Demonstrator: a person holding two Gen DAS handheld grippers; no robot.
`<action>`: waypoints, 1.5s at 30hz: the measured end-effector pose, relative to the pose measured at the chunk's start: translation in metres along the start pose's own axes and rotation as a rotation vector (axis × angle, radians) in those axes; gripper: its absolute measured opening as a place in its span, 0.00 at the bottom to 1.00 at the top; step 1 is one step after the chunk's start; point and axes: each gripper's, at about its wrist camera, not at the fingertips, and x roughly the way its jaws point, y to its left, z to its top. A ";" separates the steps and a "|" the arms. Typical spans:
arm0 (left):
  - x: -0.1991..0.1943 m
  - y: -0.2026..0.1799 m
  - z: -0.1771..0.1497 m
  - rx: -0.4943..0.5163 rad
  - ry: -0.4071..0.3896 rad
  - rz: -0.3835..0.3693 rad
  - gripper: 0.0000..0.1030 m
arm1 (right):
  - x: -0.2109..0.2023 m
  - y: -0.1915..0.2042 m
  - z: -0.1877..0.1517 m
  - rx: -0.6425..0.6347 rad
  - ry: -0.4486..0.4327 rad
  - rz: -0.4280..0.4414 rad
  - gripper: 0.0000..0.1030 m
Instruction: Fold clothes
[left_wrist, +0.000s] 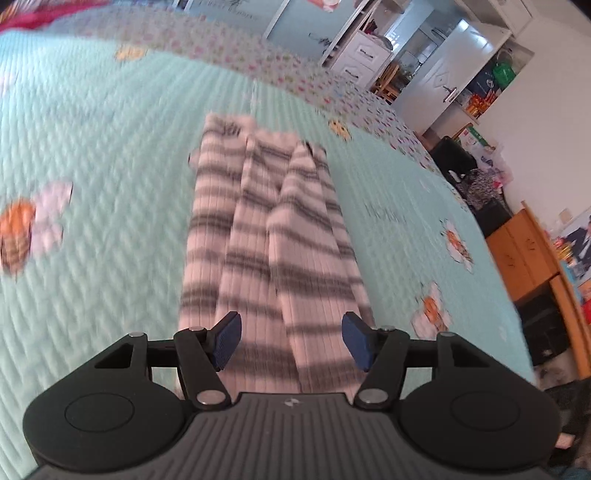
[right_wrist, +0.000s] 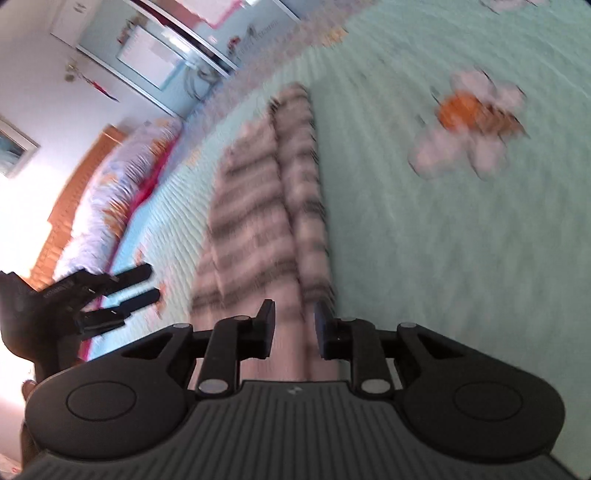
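Mint-green quilted bedspread (left_wrist: 92, 147), dotted with white-and-orange flower patches, covers a bed and fills most of both views. On it lies a striped garment (left_wrist: 266, 229), white with grey bands, folded lengthwise into a long narrow strip that runs away from both cameras.

Nearest the garment's close end, the left gripper (left_wrist: 291, 341) hovers over the cloth with its jaws well apart; the blue pads touch nothing, and the stripes show plainly between them. In the right wrist view, the right gripper (right_wrist: 293, 328) sits over the same near end of the garment, its jaws a narrow gap apart. Pale cloth shows in that gap, but blur hides whether the pads touch it. The left gripper also appears off to the left of the garment in this view, raised above the bedspread.

Along the garment, three soft lengthwise folds run to its far end, which lies flat on the bed.

Beyond the garment's far end stand white cabinets (left_wrist: 364, 55) and a white door (left_wrist: 447, 77). Right of the garment, past the bed's edge, is a wooden cupboard (left_wrist: 528, 251).
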 end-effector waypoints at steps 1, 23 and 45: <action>0.005 -0.004 0.009 0.029 -0.008 0.021 0.61 | 0.008 0.006 0.011 -0.020 -0.008 0.006 0.24; 0.105 0.020 0.094 -0.196 0.054 -0.266 0.67 | 0.191 0.027 0.140 0.074 0.065 0.269 0.24; 0.125 0.032 0.050 -0.019 0.038 -0.128 0.55 | 0.269 0.021 0.192 -0.004 0.213 0.268 0.04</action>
